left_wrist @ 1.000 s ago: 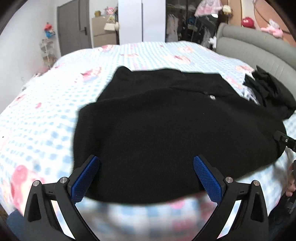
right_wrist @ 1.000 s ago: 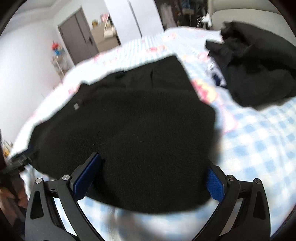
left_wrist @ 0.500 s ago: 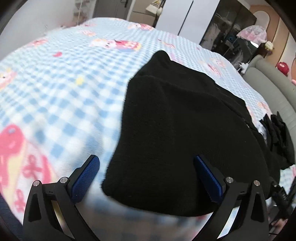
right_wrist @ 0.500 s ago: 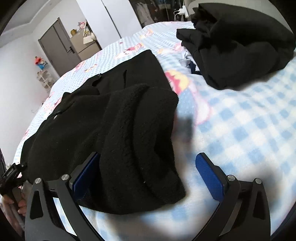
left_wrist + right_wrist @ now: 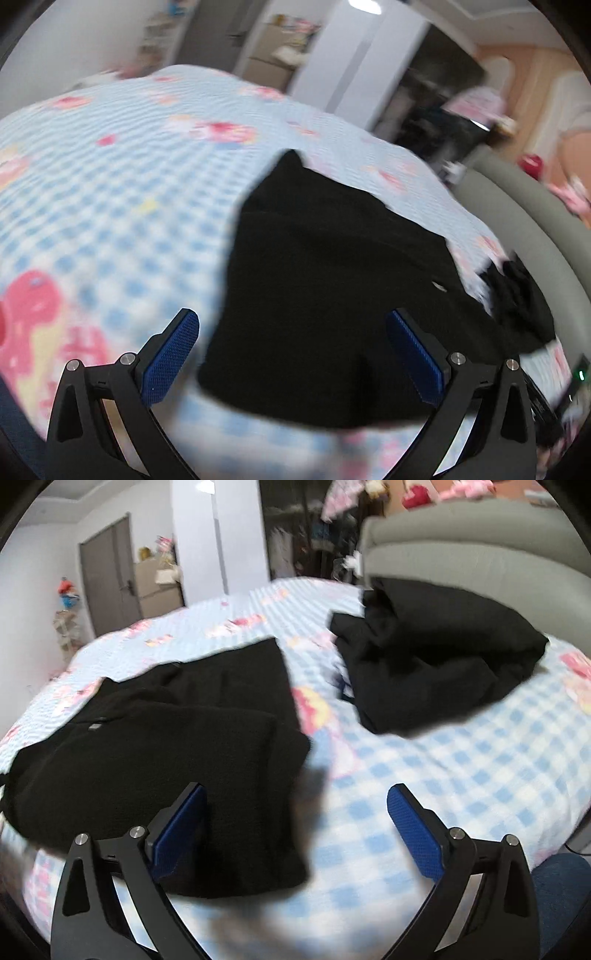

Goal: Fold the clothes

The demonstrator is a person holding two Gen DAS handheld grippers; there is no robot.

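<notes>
Both tongs stand wide apart, gripping nothing. The black fleece garment [image 5: 325, 295] lies on the blue-checked bed [image 5: 110, 206], between the left tongs [image 5: 291, 354], and under the left finger of the right tongs [image 5: 295, 830].

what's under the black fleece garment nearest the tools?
The black fleece garment lies folded over itself on the blue checked bedsheet, which shows all round its edges. Its upper layer covers its own lower layer; whether anything else lies beneath cannot be seen.
</notes>
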